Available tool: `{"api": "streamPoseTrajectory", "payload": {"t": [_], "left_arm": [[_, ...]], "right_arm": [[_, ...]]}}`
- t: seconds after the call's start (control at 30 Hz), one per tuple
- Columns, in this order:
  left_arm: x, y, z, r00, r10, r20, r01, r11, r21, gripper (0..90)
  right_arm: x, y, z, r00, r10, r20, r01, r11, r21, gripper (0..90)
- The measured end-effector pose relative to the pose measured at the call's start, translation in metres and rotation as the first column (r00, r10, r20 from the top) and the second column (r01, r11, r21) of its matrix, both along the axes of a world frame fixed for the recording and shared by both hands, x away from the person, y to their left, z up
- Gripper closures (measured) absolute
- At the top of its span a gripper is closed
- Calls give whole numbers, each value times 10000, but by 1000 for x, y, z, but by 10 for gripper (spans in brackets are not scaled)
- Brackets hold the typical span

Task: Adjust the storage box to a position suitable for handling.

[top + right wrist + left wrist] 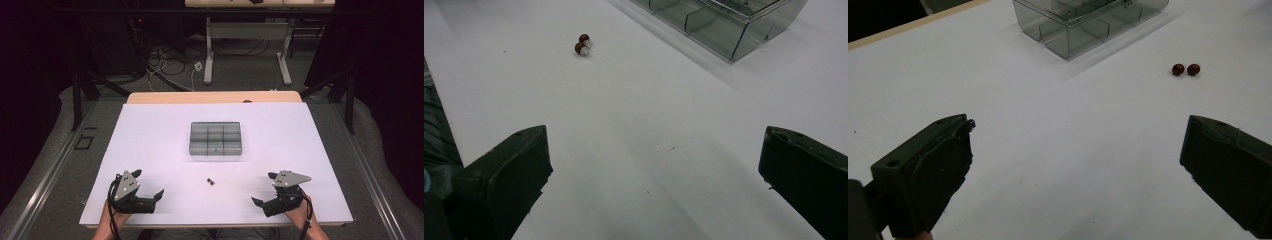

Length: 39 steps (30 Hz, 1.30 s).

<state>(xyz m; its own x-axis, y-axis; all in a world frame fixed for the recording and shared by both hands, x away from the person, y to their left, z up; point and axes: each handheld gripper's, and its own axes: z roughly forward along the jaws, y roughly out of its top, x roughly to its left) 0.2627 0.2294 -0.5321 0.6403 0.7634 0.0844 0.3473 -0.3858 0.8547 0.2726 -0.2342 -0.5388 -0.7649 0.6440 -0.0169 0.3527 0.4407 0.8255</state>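
Observation:
Two small dark red beads (210, 181) lie side by side on the white table top (150, 130), a little in front of a clear grey box (215, 138) divided into compartments. My left gripper (148, 183) rests near the front left edge, open and holding nothing. My right gripper (264, 188) rests near the front right, also open and holding nothing. In the left gripper view the beads (1185, 69) lie ahead to the right and the box (1083, 22) farther back, beyond the gripper (1079, 127). In the right gripper view the beads (582, 44) show short metal pins, with the box (724, 22) at upper right beyond the gripper (656, 139).
The white sheet covers a wooden table whose far edge (215, 97) shows bare. Beyond it stand a second table's legs (209, 55) and loose cables (170, 65) on the floor. Bare table top lies between both grippers and the beads.

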Motion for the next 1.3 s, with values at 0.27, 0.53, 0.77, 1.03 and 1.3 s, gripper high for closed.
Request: {"api": "streamPoseTrajectory", "payload": {"t": [0.27,0.53,0.77,1.03,1.3], "left_arm": [[2,-1,0,10000,-88,24,88,9999,64,2],[3,-2,2,9999,-88,52,87,9998,176,2],[4,-2,1,10000,34,75,-35,9999,131,3],[3,-3,1,10000,20,32,-21,9997,243,3],[3,-4,1,10000,20,-7,-20,9998,192,3]], "right_arm": [[1,0,-1,10000,49,-50,-49,9999,-96,1],[4,6,-2,9999,95,32,-94,9987,-492,0],[9,10,-1,10000,65,24,-64,9988,-486,0],[13,24,1,9998,110,158,-100,9981,-602,0],[22,30,3,9999,74,107,-67,9978,-666,0]]}}
